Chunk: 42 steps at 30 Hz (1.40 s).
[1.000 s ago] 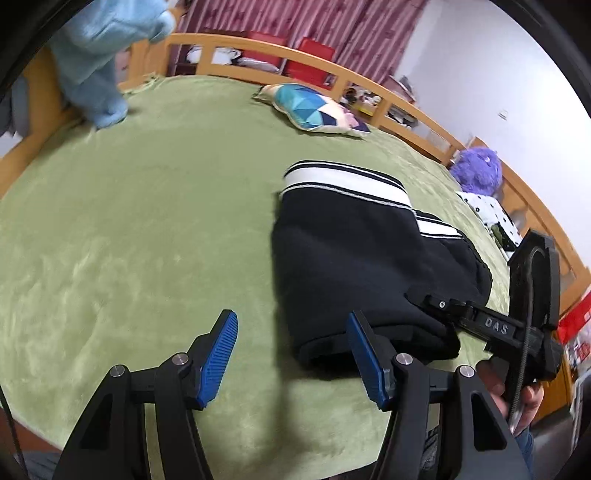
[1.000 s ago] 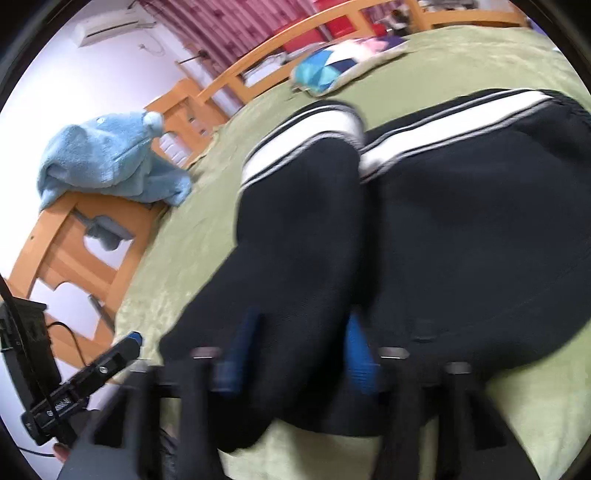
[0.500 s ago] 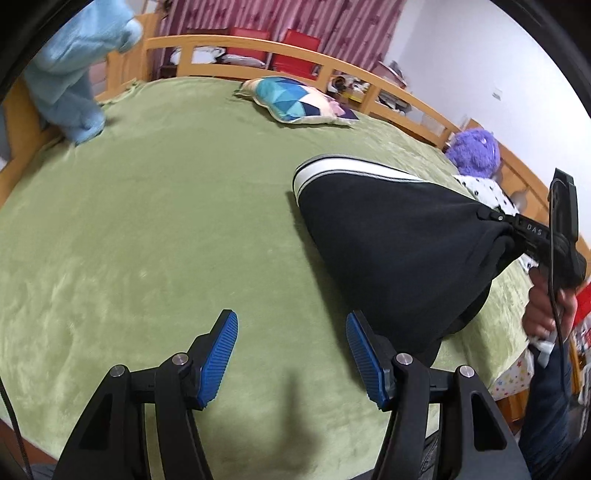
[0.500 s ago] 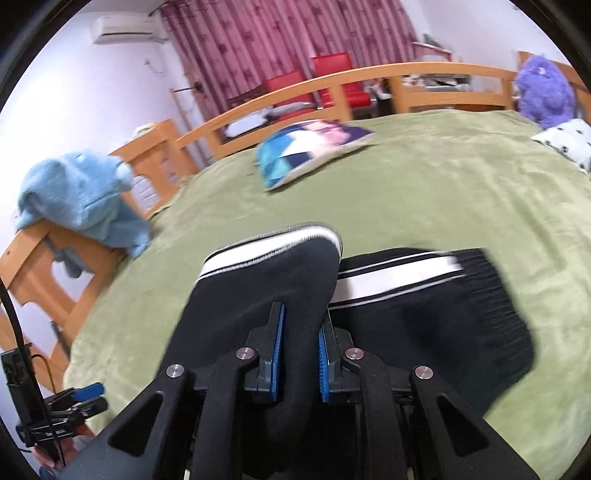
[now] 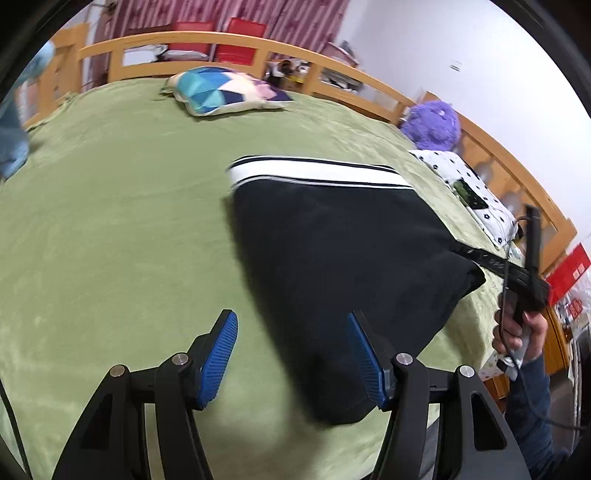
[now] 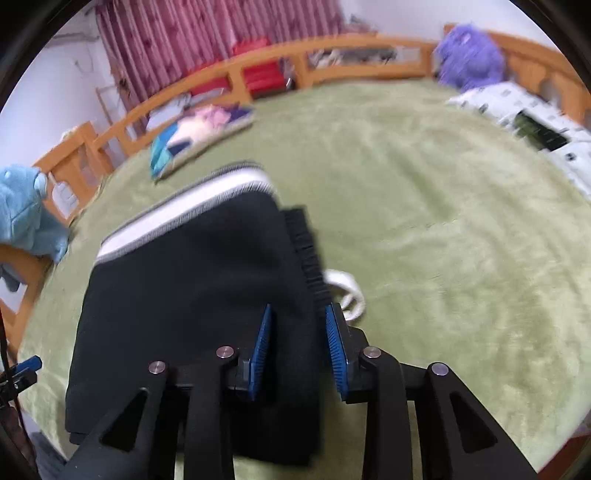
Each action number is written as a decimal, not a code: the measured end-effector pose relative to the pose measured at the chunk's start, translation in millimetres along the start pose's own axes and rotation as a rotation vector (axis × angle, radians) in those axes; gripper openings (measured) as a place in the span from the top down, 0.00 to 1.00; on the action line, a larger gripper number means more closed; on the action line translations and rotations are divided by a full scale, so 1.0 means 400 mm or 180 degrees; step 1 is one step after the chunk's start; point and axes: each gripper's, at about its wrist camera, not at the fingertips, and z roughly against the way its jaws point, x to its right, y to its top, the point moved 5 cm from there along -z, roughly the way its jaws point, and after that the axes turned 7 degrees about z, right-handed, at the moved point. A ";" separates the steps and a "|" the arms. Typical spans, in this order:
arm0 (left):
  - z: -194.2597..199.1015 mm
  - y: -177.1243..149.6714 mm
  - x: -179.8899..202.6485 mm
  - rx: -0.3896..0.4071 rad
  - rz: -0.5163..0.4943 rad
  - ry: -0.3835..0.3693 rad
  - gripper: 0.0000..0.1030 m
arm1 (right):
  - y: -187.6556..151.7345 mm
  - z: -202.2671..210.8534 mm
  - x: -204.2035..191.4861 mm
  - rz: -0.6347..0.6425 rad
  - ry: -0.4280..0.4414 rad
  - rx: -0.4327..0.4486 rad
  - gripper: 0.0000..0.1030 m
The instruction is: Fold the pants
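A pair of black pants with a white-striped cuff lies folded on a green blanket covering a wooden-railed bed, as a person works it with two hand-held grippers.

The left gripper hovers low over the blanket at the near edge of the bundle, its two blue-padded fingers spread wide and gripping nothing; the right-hand pad sits against the folded cloth's near corner.

The right gripper reaches in from the pants' right side, its fingers set partly apart with the bundle's thick edge between them. Motion blur makes it hard to say whether the pads are pressing the fabric or merely straddling it. In the left wrist view the person's right hand is wrapped around that gripper's handle, arm extended toward the pants.

A white drawstring loops out onto the blanket just beside the ribbed waistband.

Around the bed: one geometric-patterned cushion, one purple plush toy, one white spotted pillow, one blue plush toy draped over the rail, and two red chairs before maroon curtains.
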 end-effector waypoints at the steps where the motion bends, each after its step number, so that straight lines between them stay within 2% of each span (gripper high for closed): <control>1: -0.014 0.004 0.019 -0.0013 -0.0018 -0.0002 0.42 | 0.001 0.035 0.006 -0.0027 -0.0047 0.0178 0.69; 3: -0.045 0.002 0.043 -0.0071 -0.0046 -0.0002 0.42 | -0.009 0.070 -0.004 -0.0040 0.0071 0.0332 0.65; 5: -0.085 -0.014 0.059 -0.0148 -0.0079 0.0123 0.42 | -0.029 0.056 -0.020 0.0057 0.0152 0.0269 0.65; 8: -0.149 -0.074 0.066 -0.0313 -0.0164 0.0325 0.38 | -0.096 -0.007 -0.044 0.0345 -0.0068 0.0069 0.65; 9: -0.161 -0.097 0.063 -0.0333 -0.0200 0.0381 0.34 | -0.122 -0.018 -0.042 0.0331 -0.0030 0.0060 0.65; 10: -0.164 -0.113 0.059 -0.0339 -0.0222 0.0374 0.31 | -0.132 -0.014 -0.038 0.0285 0.0016 0.0068 0.65; 13: -0.157 -0.136 0.039 -0.0486 -0.0045 0.0159 0.31 | -0.146 -0.006 -0.014 0.0139 0.0130 0.0002 0.63; 15: -0.141 -0.118 0.027 -0.0534 0.0047 0.0046 0.31 | -0.145 0.006 -0.016 0.0262 0.0128 -0.0044 0.61; 18: -0.112 -0.074 0.015 -0.0363 -0.0018 0.0030 0.31 | -0.109 0.039 -0.007 0.0358 -0.0006 0.0081 0.52; 20: -0.112 -0.037 0.004 -0.0305 -0.0035 0.0095 0.32 | -0.075 0.039 0.000 0.0282 0.0069 0.0137 0.45; 25: -0.150 0.044 -0.038 -0.0324 0.0072 0.0130 0.32 | 0.018 -0.042 -0.010 0.0222 0.0123 0.0017 0.45; 30: -0.185 0.094 -0.057 -0.0315 0.0036 0.0229 0.32 | 0.113 -0.109 -0.060 0.0311 0.0201 0.0083 0.45; 31: -0.197 0.105 -0.057 -0.0331 0.0036 0.0220 0.32 | 0.117 -0.132 -0.070 0.0368 0.0226 -0.0012 0.45; 33: -0.217 0.122 -0.049 -0.0343 0.0051 0.0190 0.32 | 0.111 -0.186 -0.082 0.0471 0.0197 -0.0307 0.60; 34: -0.223 0.126 -0.048 -0.0345 0.0064 0.0175 0.32 | 0.103 -0.199 -0.089 0.0521 0.0247 -0.0316 0.74; 35: -0.229 0.129 -0.048 -0.0354 0.0078 0.0160 0.32 | 0.103 -0.186 -0.088 0.0572 0.0224 -0.0196 0.86; 36: -0.235 0.130 -0.047 -0.0369 0.0086 0.0143 0.32 | 0.105 -0.169 -0.081 0.0569 0.0240 -0.0106 0.90; 37: -0.240 0.131 -0.045 -0.0379 0.0097 0.0129 0.32 | 0.107 -0.151 -0.056 0.0384 0.0366 -0.0049 0.90; 39: -0.247 0.131 -0.047 -0.0383 0.0136 0.0122 0.32 | 0.093 -0.156 -0.004 0.0012 0.0485 -0.0114 0.90; 40: -0.251 0.131 -0.047 -0.0390 0.0155 0.0121 0.32 | 0.078 -0.166 0.011 -0.0052 0.0481 -0.0183 0.90; 42: -0.260 0.132 -0.049 -0.0411 0.0170 0.0133 0.32 | 0.063 -0.153 0.011 -0.0050 0.0397 -0.0138 0.88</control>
